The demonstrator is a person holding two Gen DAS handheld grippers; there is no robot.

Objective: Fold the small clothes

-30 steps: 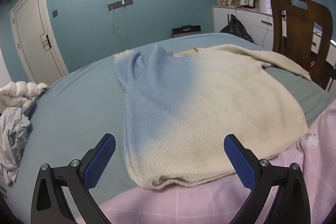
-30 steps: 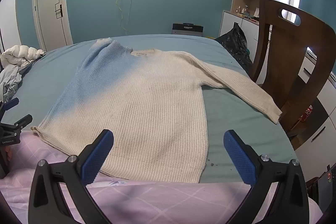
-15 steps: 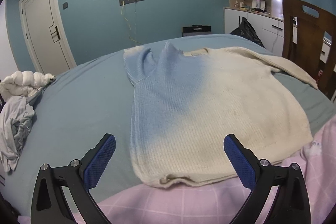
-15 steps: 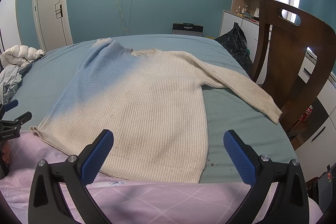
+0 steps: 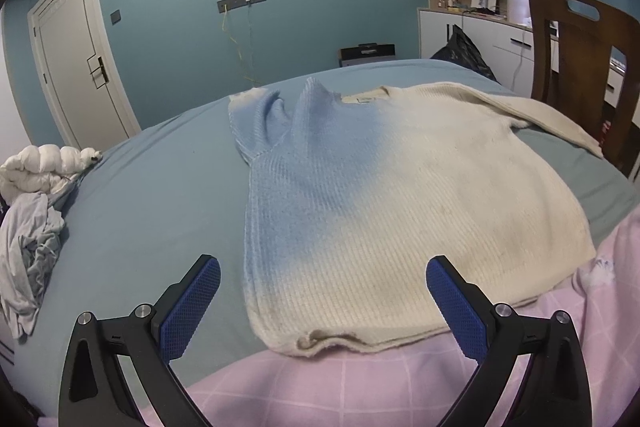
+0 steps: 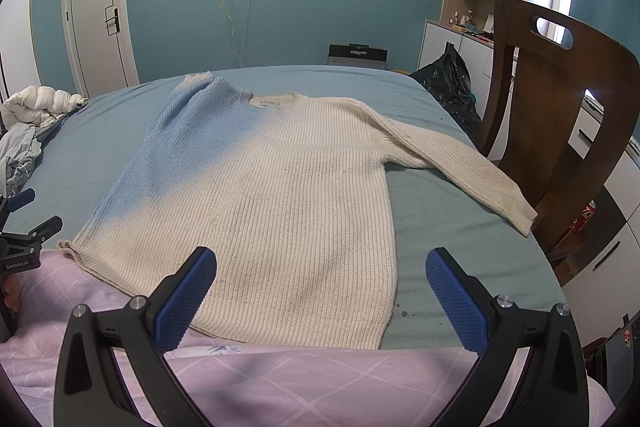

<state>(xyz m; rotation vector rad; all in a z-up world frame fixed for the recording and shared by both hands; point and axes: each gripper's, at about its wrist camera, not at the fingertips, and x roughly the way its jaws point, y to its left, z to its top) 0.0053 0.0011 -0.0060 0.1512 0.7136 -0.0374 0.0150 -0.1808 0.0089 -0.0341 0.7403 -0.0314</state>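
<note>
A knit sweater (image 5: 380, 203), blue at its left shoulder and cream elsewhere, lies flat, front up, on the blue-green bed sheet (image 5: 152, 211). Its left sleeve is folded in over the shoulder (image 5: 260, 119); its right sleeve (image 6: 460, 163) stretches out toward the chair. My left gripper (image 5: 323, 301) is open and empty above the hem's left part. My right gripper (image 6: 320, 291) is open and empty above the hem's right part; the sweater (image 6: 280, 195) fills its view. The left gripper (image 6: 24, 227) shows at that view's left edge.
A pink checked blanket (image 6: 280, 383) lies along the near bed edge under the hem. A wooden chair (image 6: 560, 115) stands close on the right. Crumpled grey and white clothes (image 5: 32, 227) lie at the bed's left. A black bag (image 6: 448, 83) sits beyond the bed.
The left gripper has swung a little to the left, so the sweater sits further right in its view. The right gripper has held still. Both stay open.
</note>
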